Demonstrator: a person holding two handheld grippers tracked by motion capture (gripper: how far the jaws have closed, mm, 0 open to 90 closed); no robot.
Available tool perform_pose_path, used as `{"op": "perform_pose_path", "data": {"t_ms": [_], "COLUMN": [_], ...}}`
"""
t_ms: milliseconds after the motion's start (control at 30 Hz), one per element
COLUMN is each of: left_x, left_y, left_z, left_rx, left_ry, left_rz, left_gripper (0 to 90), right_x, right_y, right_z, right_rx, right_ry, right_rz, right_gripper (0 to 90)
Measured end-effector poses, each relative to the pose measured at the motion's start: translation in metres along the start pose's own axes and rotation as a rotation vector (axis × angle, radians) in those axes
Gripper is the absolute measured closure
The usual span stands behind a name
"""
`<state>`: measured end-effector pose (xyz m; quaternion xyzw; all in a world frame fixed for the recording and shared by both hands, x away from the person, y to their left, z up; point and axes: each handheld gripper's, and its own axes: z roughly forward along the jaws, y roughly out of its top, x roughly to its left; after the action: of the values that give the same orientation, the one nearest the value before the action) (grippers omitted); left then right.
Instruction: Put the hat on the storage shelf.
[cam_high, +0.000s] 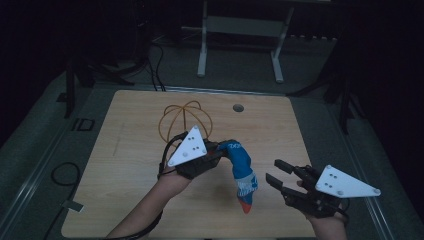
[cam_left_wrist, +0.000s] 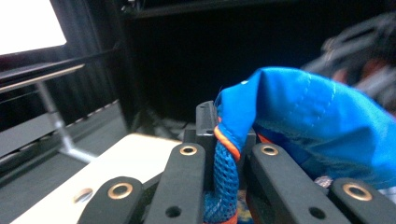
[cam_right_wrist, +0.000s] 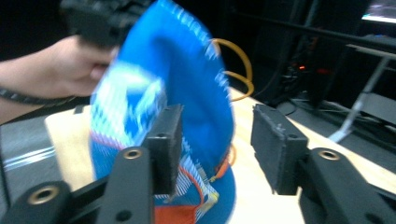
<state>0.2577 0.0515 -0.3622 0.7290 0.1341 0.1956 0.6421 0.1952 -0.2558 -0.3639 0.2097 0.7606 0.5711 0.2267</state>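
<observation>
A: Where is the soft blue sock with the orange toe (cam_high: 241, 175)?

B: It hangs over the wooden bench (cam_high: 130, 165). The left gripper (cam_high: 216, 150) has its fingers pinching the sock's cuff.

A: And the right gripper (cam_high: 276, 172)?

B: Its fingers are spread, holding nothing.

A: Is the job done?

B: I think not. The sock isn't in the round orange wire basket (cam_high: 185, 120) yet.

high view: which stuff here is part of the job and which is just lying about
In the job:
blue sock
left gripper, shut on the sock
right gripper, jaws apart beside it

Lying about:
wire basket
hole in the table
</observation>
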Motion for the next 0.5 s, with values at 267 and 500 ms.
{"op": "perform_pose_path", "data": {"t_ms": [267, 500], "left_x": [-0.006, -0.008], "left_y": [0.005, 0.009], "left_z": [-0.006, -0.006], "left_rx": [-0.058, -0.051], "left_ry": [-0.094, -0.111], "left_rz": [-0.007, 0.002], "left_gripper": [87.2, 87.2], "right_x": [0.018, 0.019], "right_y": [0.001, 0.007], "right_z": [0.019, 0.035], "right_rx": [0.017, 0.014], "right_ry": [0.053, 0.058], "right_rz": [-0.056, -0.088], "right_gripper": [49.0, 53.0]}}
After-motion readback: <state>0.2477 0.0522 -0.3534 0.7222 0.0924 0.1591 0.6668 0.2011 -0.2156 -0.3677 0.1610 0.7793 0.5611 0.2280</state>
